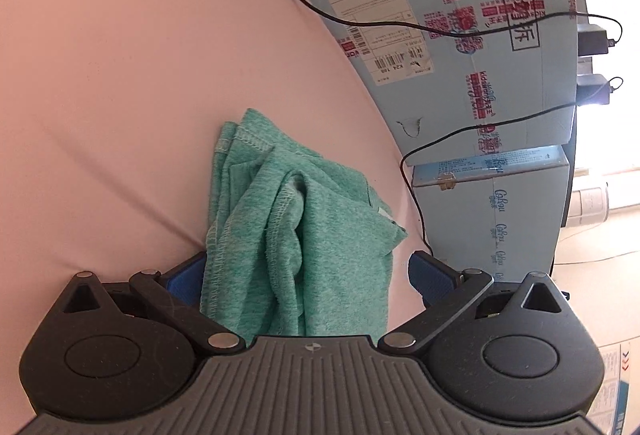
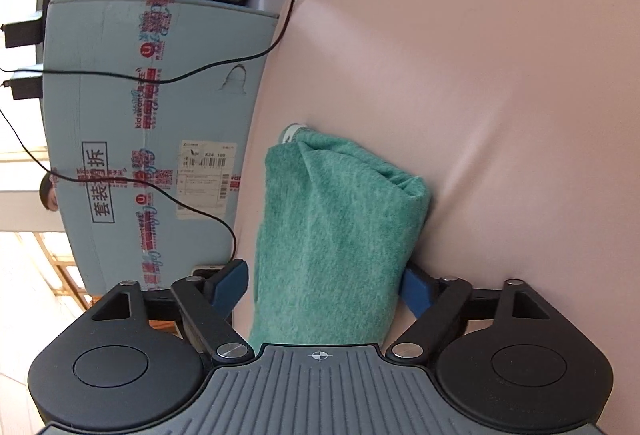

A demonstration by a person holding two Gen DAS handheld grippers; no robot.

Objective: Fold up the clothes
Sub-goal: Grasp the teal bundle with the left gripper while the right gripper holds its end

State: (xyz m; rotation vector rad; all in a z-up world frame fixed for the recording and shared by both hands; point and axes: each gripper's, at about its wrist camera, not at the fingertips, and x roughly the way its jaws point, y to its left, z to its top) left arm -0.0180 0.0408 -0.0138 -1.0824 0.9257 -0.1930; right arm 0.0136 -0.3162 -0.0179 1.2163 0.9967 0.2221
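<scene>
A green knitted garment [image 1: 312, 219] lies bunched in folds on the pink sheet [image 1: 120, 95], its stitched hems showing at the far end. My left gripper [image 1: 310, 275] stands open around its near end; the left blue pad [image 1: 186, 275] is against the cloth and the right pad is clear of it. In the right wrist view the same garment [image 2: 340, 219] looks like a smooth folded bundle. My right gripper [image 2: 324, 287] is open with the cloth between its blue pads [image 2: 230, 285]; a small gap shows at the left pad.
Light-blue cardboard boxes [image 1: 460, 35] with labels and red printed tape stand along the sheet's edge. Black cables [image 1: 420, 25] run across them to two chargers [image 1: 592, 39]. The same boxes [image 2: 132, 139] are on the left in the right wrist view.
</scene>
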